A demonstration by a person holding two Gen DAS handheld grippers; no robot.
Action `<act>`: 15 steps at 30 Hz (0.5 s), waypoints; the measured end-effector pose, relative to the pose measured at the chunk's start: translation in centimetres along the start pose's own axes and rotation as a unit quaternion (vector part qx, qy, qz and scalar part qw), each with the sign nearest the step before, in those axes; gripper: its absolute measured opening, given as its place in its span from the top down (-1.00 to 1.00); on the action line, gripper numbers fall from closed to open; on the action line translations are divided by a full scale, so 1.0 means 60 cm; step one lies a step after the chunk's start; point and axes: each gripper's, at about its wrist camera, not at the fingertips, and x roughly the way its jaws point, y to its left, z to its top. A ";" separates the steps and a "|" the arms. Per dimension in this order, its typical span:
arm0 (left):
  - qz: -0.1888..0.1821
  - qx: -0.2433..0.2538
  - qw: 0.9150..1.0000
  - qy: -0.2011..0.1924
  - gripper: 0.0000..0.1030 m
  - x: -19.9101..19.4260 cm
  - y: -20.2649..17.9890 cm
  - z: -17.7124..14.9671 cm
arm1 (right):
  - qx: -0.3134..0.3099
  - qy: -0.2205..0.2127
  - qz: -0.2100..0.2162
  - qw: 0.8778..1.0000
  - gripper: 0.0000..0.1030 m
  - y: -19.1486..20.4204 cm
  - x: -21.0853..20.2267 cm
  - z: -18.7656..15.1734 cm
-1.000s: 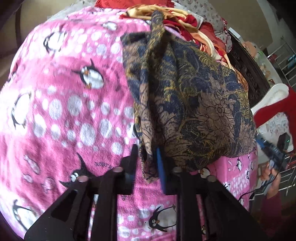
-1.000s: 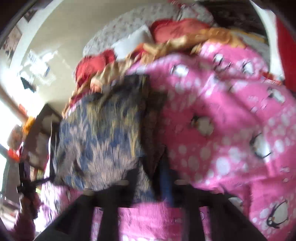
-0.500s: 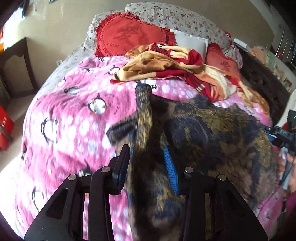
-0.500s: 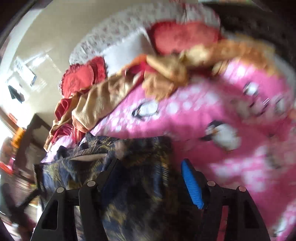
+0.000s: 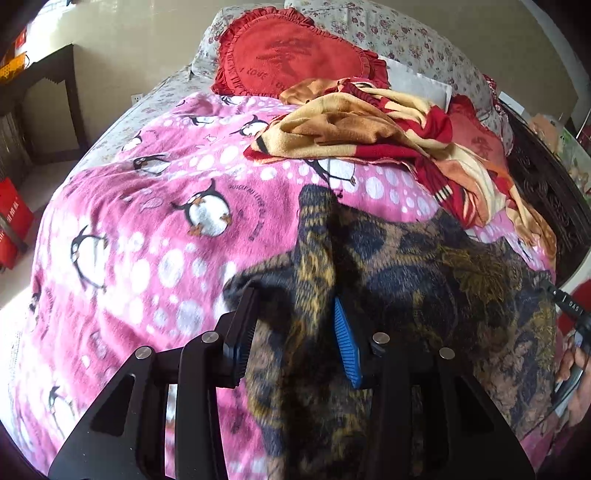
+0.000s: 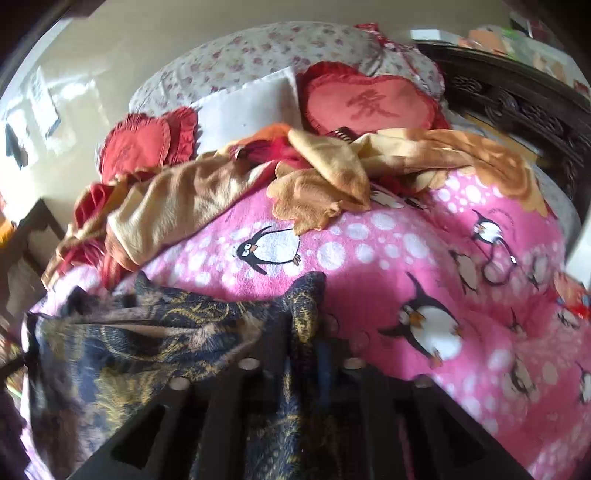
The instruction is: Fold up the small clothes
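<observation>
One dark batik garment [image 5: 424,295], lower centre on the pink penguin blanket [image 5: 147,229], long fold running up-frame. Left tool [image 5: 295,332] wide apart, cloth bunched between, not pinched. Right tool [image 6: 303,354] blurred, cloth across it; can't tell grip. Two red cushions [image 6: 369,103] clear only in right view.

A home bedroom is showing here. A bed [image 5: 155,107] is lying ahead of the tool, wearing a pink penguin blanket [image 5: 147,229]. Beyond it a red heart cushion [image 5: 295,62] and floral pillows [image 5: 399,33] are leaning together, a crumpled orange-red throw [image 5: 354,122] is sprawling across, and a dark carved bed frame [image 6: 517,107] is running along the right.
</observation>
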 end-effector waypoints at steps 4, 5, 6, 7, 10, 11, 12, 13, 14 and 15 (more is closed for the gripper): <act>-0.017 0.018 1.000 -0.016 0.18 -0.066 0.005 -0.044 | -0.024 -0.003 0.050 0.998 0.38 0.029 -0.075 -0.029; -0.022 0.025 0.999 -0.014 0.18 -0.077 0.004 -0.057 | -0.043 0.004 0.064 0.997 0.38 0.046 -0.093 -0.044; -0.025 0.033 0.999 -0.009 0.18 -0.087 0.003 -0.075 | -0.060 0.010 0.074 0.995 0.38 0.064 -0.106 -0.059; -0.025 0.037 0.999 -0.002 0.18 -0.092 0.002 -0.093 | -0.079 0.019 0.089 0.993 0.38 0.082 -0.120 -0.081; -0.033 0.045 0.998 0.030 0.18 -0.093 0.000 -0.151 | -0.110 0.044 0.116 0.986 0.38 0.115 -0.137 -0.141; -0.031 0.046 0.998 0.038 0.18 -0.091 0.000 -0.168 | -0.117 0.049 0.117 0.985 0.38 0.120 -0.139 -0.160; -0.026 0.049 0.997 0.047 0.18 -0.087 0.000 -0.185 | -0.122 0.055 0.114 0.984 0.38 0.121 -0.137 -0.175; -0.015 0.054 0.997 0.056 0.18 -0.079 0.000 -0.201 | -0.126 0.061 0.108 0.984 0.38 0.120 -0.132 -0.187; -0.002 0.056 0.996 0.067 0.18 -0.069 0.003 -0.215 | -0.128 0.071 0.094 0.985 0.38 0.116 -0.121 -0.203; -0.005 0.048 0.996 0.068 0.15 -0.063 0.008 -0.223 | -0.131 0.078 0.084 0.985 0.38 0.115 -0.110 -0.213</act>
